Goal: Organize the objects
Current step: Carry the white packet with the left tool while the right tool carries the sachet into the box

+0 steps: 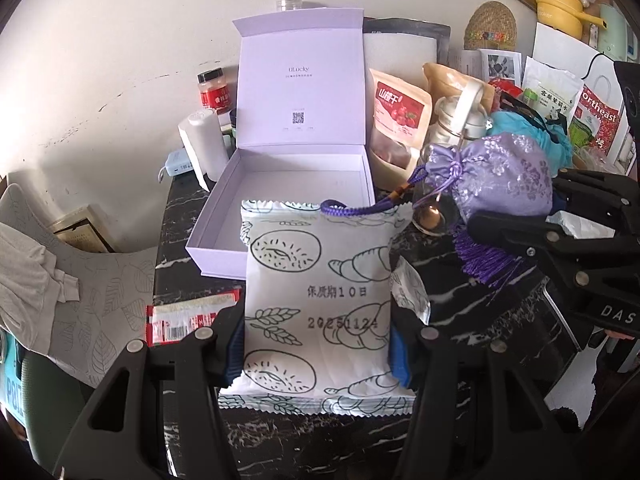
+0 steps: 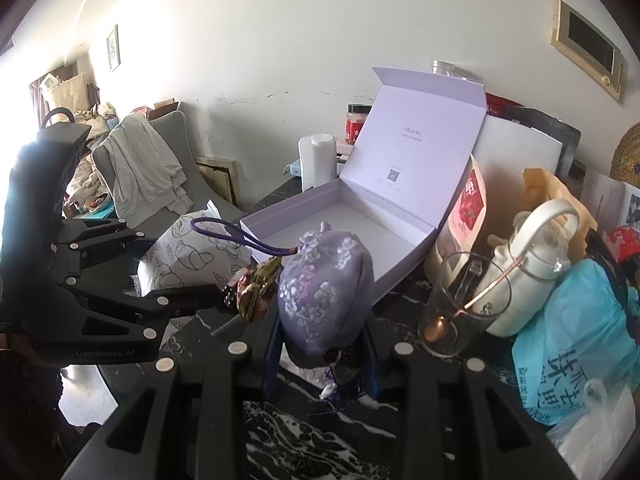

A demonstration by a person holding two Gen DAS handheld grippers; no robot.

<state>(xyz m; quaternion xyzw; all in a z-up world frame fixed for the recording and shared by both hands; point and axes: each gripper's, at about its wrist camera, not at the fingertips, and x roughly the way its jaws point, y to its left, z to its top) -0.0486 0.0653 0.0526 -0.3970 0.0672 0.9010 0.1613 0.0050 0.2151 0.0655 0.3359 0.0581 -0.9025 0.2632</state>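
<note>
White bread packet (image 1: 318, 304) up off the dark marble table (image 1: 460, 308), clamped in the left gripper (image 1: 316, 344); right beside it the lilac sachet (image 2: 324, 300) pinched in the right gripper (image 2: 324, 356), both near the open lavender box (image 1: 280, 184), glass (image 2: 460, 304) to its right

A grey chair (image 2: 160, 176) draped with a pale garment (image 2: 144, 160) stands at nine o'clock. A framed picture (image 2: 588, 46) hangs on the wall at two o'clock. The black marbled tabletop (image 2: 320, 432) fills six o'clock
</note>
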